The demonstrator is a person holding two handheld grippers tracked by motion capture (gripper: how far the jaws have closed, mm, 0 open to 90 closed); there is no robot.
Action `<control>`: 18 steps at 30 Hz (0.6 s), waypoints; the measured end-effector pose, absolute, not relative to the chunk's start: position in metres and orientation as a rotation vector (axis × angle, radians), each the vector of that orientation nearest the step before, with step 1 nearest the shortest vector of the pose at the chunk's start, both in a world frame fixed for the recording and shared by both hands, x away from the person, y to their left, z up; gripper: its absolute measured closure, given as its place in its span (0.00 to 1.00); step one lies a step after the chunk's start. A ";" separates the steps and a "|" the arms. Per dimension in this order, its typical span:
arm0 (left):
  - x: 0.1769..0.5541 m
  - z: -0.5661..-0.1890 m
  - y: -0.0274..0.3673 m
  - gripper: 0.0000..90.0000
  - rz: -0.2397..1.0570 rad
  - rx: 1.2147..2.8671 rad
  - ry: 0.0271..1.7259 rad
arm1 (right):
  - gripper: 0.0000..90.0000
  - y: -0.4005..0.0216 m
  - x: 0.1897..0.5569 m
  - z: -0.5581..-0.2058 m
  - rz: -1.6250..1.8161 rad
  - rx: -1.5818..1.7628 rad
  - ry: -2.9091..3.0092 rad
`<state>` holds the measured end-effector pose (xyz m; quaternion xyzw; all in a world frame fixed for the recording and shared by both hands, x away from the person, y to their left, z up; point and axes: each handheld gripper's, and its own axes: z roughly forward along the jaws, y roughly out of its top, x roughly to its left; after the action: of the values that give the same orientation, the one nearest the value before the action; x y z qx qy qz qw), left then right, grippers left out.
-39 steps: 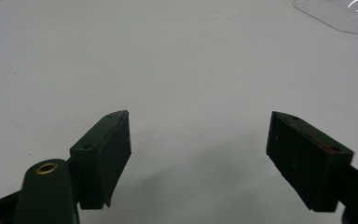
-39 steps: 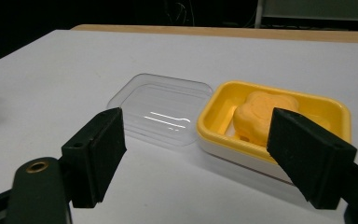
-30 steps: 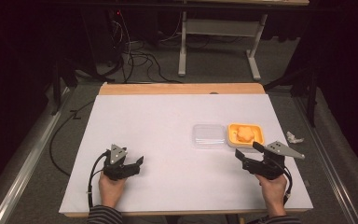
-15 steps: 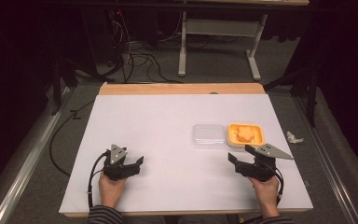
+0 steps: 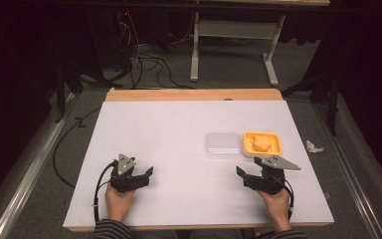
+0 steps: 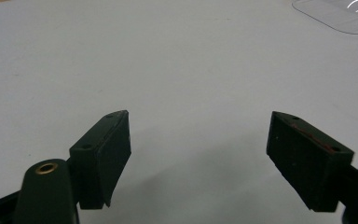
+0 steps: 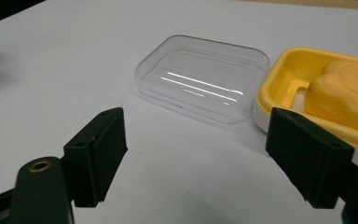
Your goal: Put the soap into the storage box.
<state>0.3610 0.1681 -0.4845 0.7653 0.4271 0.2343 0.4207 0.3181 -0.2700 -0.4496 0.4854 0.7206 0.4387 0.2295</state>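
Clear lid (image 7: 204, 77) is the thing to watch here, lying flat on the white table (image 5: 179, 129), touching the left side of the yellow soap dish (image 5: 262, 144) that holds an orange bar of soap (image 5: 261, 143). And there is the change: the right gripper (image 5: 251, 175) has slid leftward and a touch nearer the person over the last second, off the table's right margin and in front of the dish. A second ago it sat farther right, close to the crumpled scrap of paper (image 5: 314, 146) beyond the table edge; now it points across at the lid and dish together.

In the right gripper view its 2 black jaws stand wide apart with nothing between them, the lid ahead and slightly left, the dish ahead and right, both apart from the pads. That reads like lining up for a grab, most likely on the lid, though which of the 2 pieces it will go for is not settled yet.

The left gripper (image 5: 140, 177) has not budged across all 3 moments, resting low at the near left of the table, well apart from the dish. Its jaws are spread too, holding nothing, bare tabletop between them, with just a corner of the lid peeking in at the far top right of its own view.

So: 1 hand repositioned, 1 hand waiting, nothing gripped, lid off the dish.
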 end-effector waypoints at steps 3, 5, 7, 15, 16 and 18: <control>0.361 -0.485 0.168 0.25 0.587 1.917 1.071 | 0.24 -0.266 0.319 -0.453 1.189 1.340 1.996; 0.361 -0.484 0.168 0.25 0.587 1.917 1.071 | 0.24 -0.264 0.320 -0.454 1.182 1.337 2.003; 0.361 -0.485 0.168 0.25 0.587 1.918 1.071 | 0.24 -0.263 0.321 -0.456 1.174 1.337 2.012; 0.361 -0.485 0.168 0.25 0.583 1.917 1.072 | 0.26 -0.257 0.324 -0.462 1.107 1.346 2.044; 0.361 -0.485 0.168 0.25 0.581 1.916 1.072 | 0.26 -0.256 0.325 -0.462 1.095 1.346 2.049; 0.361 -0.485 0.168 0.25 0.581 1.916 1.071 | 0.26 -0.255 0.326 -0.464 1.078 1.346 2.056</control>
<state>0.3615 0.1679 -0.4846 0.7651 0.4277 0.2319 0.4217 0.3261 -0.2549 -0.4642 0.4885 0.7461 0.3912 0.2271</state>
